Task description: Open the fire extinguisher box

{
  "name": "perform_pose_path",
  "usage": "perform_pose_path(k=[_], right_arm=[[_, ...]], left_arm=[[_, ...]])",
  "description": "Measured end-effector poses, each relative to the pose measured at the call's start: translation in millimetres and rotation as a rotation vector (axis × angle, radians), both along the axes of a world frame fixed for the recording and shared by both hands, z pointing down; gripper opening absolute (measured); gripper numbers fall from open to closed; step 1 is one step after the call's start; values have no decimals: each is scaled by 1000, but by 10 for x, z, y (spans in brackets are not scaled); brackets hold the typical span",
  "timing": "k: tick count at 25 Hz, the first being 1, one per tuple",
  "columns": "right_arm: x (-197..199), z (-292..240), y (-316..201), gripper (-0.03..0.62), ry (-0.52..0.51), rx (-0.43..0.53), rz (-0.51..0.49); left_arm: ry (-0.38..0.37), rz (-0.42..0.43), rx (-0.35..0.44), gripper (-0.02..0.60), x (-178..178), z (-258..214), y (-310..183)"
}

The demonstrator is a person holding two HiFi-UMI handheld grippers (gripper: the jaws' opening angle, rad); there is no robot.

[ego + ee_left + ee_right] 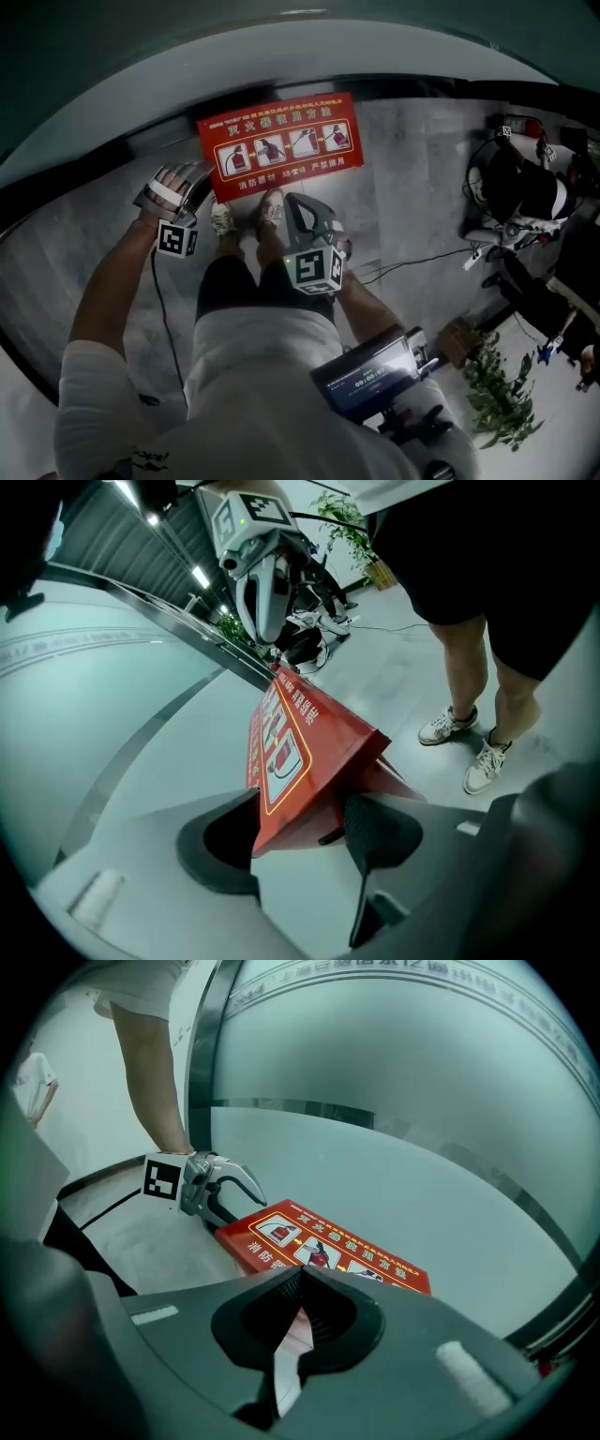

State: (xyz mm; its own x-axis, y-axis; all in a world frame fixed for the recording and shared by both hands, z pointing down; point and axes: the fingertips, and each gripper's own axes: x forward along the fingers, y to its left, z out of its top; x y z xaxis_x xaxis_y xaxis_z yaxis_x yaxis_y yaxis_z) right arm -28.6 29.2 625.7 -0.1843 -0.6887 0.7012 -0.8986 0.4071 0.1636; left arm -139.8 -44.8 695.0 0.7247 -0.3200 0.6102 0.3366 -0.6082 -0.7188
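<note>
Along the left and top of the head view, a curved frosted glass wall (281, 56) sweeps round and meets the pale grey tiled floor (412, 169) at a dark strip. The left gripper (300, 803) sits at the left end of the red fire extinguisher box (281, 145). Its fingers stand wide, with the box's near corner between them, and I cannot tell whether either pad touches it. The box stands on the floor against the foot of the glass, its printed lid with four instruction pictures facing up. Just in front of it are the person's white shoes (246, 216), toes almost at its front edge. To their right, the right gripper (300, 1283) hovers near the box's front right part, its fingers pressed together with nothing held. Farther right, a thin cable (412, 262) runs across the tiles toward a dark piece of equipment (516, 197) that I cannot identify. A leafy potted plant (502, 384) stands below it
</note>
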Motion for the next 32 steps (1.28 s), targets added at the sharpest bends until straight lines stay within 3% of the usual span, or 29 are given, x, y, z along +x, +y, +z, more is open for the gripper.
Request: perform_pose_path(k=[5, 13, 19, 26, 32], right_arm=[[183, 42, 56, 14, 36, -8, 30], [439, 14, 144, 14, 116, 28, 22], [626, -29, 168, 19, 221, 56, -7], [1168, -54, -30, 74, 336, 76, 39], [1655, -117, -240, 124, 356, 113, 57]], left_arm=[[16, -44, -62, 236, -42, -16, 27], [117, -133, -102, 96, -44, -162, 27], [146, -207, -138, 87, -66, -233, 3], [151, -288, -186, 87, -53, -185, -49], [122, -388, -207, 87, -76, -205, -68]])
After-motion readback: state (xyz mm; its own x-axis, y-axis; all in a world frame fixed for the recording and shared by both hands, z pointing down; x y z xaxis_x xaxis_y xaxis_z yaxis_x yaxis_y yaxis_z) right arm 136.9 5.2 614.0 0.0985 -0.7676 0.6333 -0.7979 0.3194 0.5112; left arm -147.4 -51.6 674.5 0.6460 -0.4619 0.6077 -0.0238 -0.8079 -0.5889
